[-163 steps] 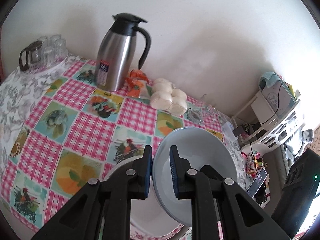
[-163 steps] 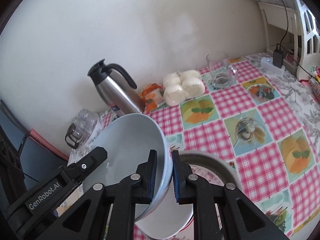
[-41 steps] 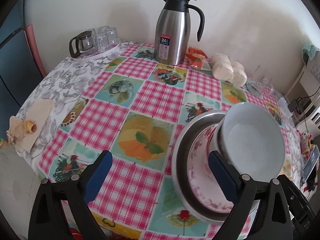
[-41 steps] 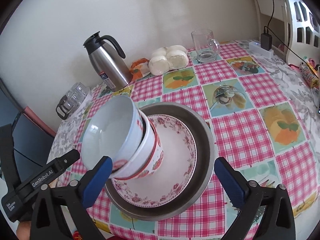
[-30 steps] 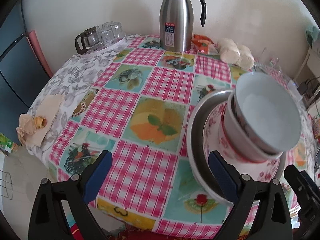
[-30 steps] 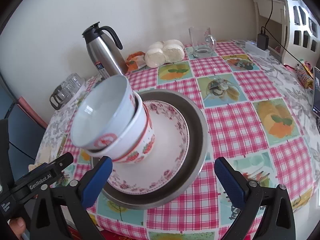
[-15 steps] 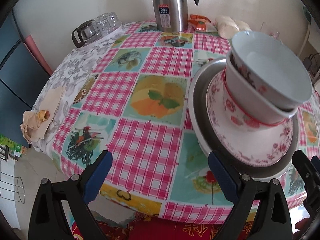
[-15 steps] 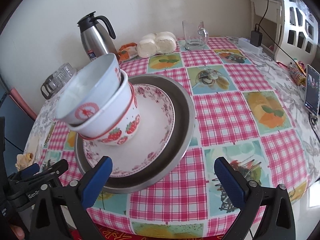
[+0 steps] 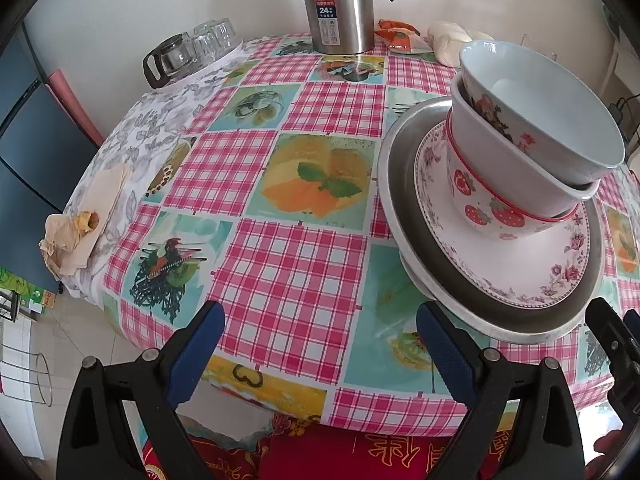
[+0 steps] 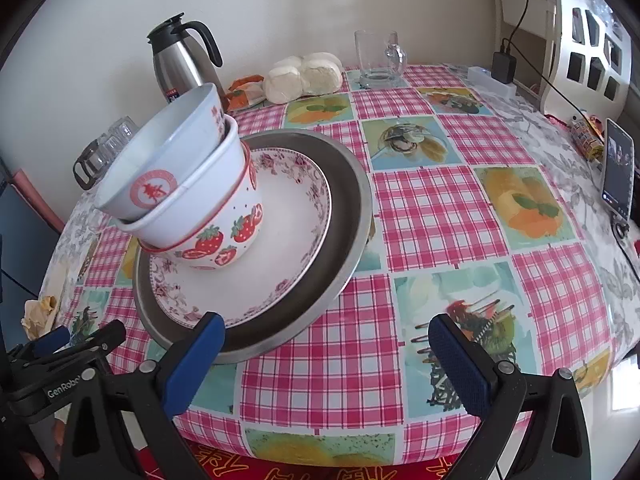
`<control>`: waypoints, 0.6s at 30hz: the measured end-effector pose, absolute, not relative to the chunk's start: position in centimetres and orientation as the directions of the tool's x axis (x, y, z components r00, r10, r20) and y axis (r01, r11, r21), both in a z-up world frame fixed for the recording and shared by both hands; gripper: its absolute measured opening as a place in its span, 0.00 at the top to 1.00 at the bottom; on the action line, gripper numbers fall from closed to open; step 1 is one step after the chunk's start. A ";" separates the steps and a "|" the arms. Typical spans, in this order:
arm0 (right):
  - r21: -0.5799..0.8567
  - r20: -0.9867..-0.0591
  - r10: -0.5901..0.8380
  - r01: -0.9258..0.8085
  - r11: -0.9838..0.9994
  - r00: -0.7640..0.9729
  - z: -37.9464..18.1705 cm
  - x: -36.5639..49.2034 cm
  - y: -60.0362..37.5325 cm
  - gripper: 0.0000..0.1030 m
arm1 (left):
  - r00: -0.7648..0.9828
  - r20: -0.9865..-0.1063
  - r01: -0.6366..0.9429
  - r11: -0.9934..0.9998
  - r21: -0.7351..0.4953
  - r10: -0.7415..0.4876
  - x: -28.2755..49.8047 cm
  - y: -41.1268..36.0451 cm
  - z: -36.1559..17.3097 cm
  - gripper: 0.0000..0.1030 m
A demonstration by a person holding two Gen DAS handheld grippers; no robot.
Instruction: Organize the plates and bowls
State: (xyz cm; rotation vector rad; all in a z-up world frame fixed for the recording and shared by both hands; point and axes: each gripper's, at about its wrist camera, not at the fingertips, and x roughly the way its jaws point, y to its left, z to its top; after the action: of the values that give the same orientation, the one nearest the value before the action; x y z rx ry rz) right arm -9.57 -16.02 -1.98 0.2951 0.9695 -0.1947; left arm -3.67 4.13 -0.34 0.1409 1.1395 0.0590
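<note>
A stack stands on the checked tablecloth. A metal pan holds a floral plate. On the plate sits a strawberry bowl, with a white bowl nested in it and a pale blue bowl on top, tilted. My left gripper is open and empty at the table's near edge, left of the stack. My right gripper is open and empty, in front of the pan.
A steel thermos jug, a tray of glasses, buns, an orange packet and a glass mug stand at the back. A crumpled napkin lies left. A phone and a power strip lie right.
Both grippers let go of the pale blue bowl, opened wide and pulled back toward the table's near edge. The bowl stays on the stack.
</note>
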 end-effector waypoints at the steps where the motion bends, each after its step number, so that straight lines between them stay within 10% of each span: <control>1: 0.158 -0.834 -0.032 0.294 0.943 0.551 -2.0 -9.6 -16.0 0.00 | 0.417 -0.901 0.025 0.990 0.142 0.119 -3.6 4.1 -0.3 0.06; 18: 0.148 -0.845 -0.037 0.301 0.942 0.533 -2.5 -9.9 -16.1 0.00 | 0.412 -0.904 0.006 0.992 0.129 0.115 -3.9 4.6 -0.4 0.06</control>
State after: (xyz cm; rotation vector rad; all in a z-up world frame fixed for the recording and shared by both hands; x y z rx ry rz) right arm -9.91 -16.13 -2.50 0.2916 0.9919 -0.2047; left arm -3.90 4.65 -0.44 0.1187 1.1446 0.0689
